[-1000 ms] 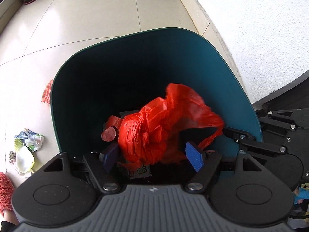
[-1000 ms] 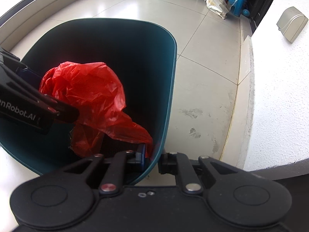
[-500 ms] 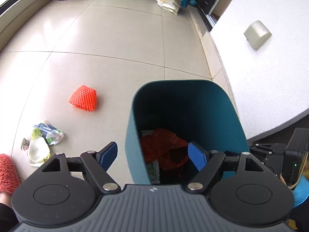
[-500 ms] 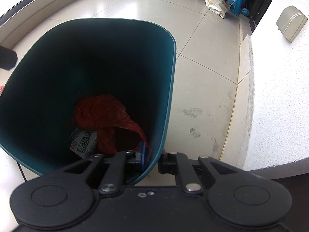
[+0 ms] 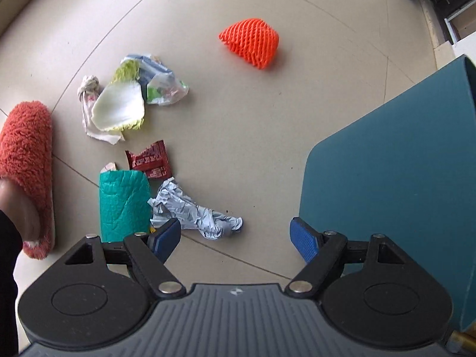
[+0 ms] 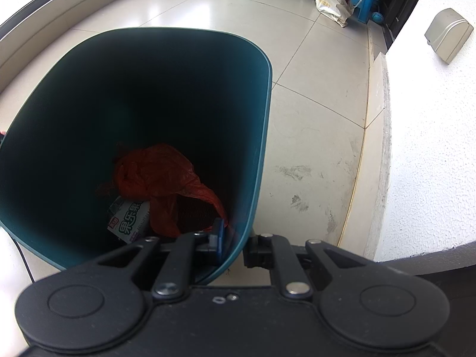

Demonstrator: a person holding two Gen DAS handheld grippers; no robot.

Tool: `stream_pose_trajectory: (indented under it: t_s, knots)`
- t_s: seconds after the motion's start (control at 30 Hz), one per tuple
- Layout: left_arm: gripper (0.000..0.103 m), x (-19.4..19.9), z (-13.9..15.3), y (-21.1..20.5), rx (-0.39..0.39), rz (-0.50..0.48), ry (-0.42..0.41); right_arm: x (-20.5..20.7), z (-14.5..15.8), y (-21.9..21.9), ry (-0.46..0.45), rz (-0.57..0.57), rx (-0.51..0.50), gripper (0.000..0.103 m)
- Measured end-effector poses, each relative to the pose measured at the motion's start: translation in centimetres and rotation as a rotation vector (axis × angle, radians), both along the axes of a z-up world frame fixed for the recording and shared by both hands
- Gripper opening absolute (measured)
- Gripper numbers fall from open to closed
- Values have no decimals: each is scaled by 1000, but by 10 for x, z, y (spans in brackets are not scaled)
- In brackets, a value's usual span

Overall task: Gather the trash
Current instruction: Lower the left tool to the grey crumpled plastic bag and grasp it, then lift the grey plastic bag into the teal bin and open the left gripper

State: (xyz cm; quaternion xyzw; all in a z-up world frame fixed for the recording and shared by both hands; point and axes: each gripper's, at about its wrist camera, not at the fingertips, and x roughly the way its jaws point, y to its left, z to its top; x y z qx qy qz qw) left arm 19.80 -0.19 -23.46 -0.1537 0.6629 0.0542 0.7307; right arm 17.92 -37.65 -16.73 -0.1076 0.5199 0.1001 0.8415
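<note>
With the red bag (image 6: 160, 175) now released and lying inside the teal bin (image 6: 261, 125), whose rim the right gripper (image 6: 235, 242) clamps, the left gripper (image 5: 235, 238), fingers apart and empty, has swung from the bin toward the crumpled paper (image 5: 196, 214) on the floor, the likely next pickup.

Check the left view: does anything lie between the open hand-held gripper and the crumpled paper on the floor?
Nothing visible does. The left hand-held gripper hangs open just above the crumpled paper; the green roll lies beside it, not across the path.
</note>
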Motion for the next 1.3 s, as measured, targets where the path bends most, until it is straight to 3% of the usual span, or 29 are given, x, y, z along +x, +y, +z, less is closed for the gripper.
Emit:
stream_pose_trajectory:
  t_s: [0.2, 0.37, 0.6, 0.63, 0.67, 0.73, 0.87, 1.03, 1.3]
  knots:
    - [80, -2, -73, -5, 43, -1, 111, -1, 0, -1, 0, 1, 5, 12]
    - [80, 8, -110, 9, 53, 91, 167, -1, 0, -1, -2, 5, 8, 12]
    - [79, 19, -139, 6, 102, 61, 200, -1, 1, -4, -4, 6, 21, 12]
    - [76, 20, -141, 5, 109, 57, 200, -1, 1, -5, -4, 6, 24, 12]
    - [67, 21, -142, 4, 112, 48, 201, -1, 1, -5, -4, 6, 26, 12]
    - [63, 21, -144, 2, 112, 30, 204, -1, 1, -5, -4, 10, 24, 12]
    - [55, 19, -137, -2, 134, 12, 184, 0, 0, -4, -6, 12, 17, 12]
    - [53, 8, -110, -6, 94, 1, 135, -1, 0, -3, -9, 11, 12, 12]
    - [53, -4, -12, -13, 7, -38, -12, 0, 0, -4, -5, 1, 18, 11]
